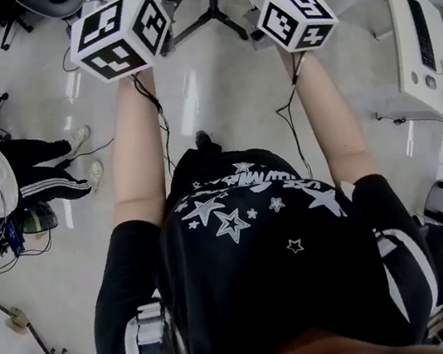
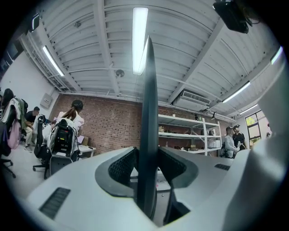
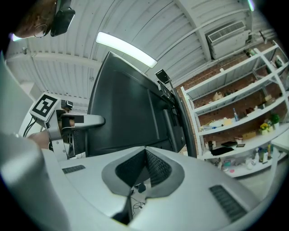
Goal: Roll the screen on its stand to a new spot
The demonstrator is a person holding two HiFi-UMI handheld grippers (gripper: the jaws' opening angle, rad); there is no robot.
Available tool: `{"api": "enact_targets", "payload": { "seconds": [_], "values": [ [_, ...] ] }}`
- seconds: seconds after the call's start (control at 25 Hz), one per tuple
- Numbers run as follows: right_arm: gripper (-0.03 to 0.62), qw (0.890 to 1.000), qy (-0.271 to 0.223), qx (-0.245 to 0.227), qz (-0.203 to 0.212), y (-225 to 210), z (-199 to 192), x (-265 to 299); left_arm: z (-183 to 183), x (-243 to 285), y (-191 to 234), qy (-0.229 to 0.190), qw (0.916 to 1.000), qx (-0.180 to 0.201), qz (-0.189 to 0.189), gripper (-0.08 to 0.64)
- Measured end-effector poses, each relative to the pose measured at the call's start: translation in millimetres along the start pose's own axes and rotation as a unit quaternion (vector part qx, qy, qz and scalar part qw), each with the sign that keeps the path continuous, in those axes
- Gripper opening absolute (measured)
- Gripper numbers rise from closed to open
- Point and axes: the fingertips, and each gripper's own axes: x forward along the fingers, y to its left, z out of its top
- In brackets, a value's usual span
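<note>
The left tongs [image 2: 148, 169] pinch the thin edge of the screen [image 2: 148, 103]. The edge stands straight up between the two pads. The right tongs [image 3: 145, 158] are pressed together at the tips, right at the screen's bottom edge. I cannot tell if they nip a bit of it. The big dark screen fills the space just past the right tongs, and the left tongs grip its far side.

The dark legs of the stand [image 1: 214, 9] show just past both tongs. To roll it well, I think both tongs should push slowly and the same way. Then the stand rolls and does not tip or turn. The thin edge needs a tight hold, because it could slip out.

Past the tongs the floor [image 1: 199, 92] is bare and shiny, so there is room ahead. A white desk [image 1: 414, 30] stands near the right side of the right tongs. Out to the left of the left tongs a person [image 1: 44, 172] sits with legs stretched out. Wires [image 1: 162, 131] hang below the tongs and might catch on the stand's legs.
</note>
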Motion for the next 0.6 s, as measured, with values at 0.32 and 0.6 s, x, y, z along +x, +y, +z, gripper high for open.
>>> {"api": "enact_targets", "payload": {
  "seconds": [0.32, 0.6],
  "values": [
    [0.006, 1.000, 0.005, -0.003, 0.010, -3, 3, -73, -3, -37, -53, -0.005, 0.9998, -0.002, 0.019, 0.183],
    [0.006, 1.000, 0.003, -0.005, 0.018, 2, 5, -125, -5, -63, -97, -0.002, 0.9999, 0.000, 0.016, 0.184]
  ]
}}
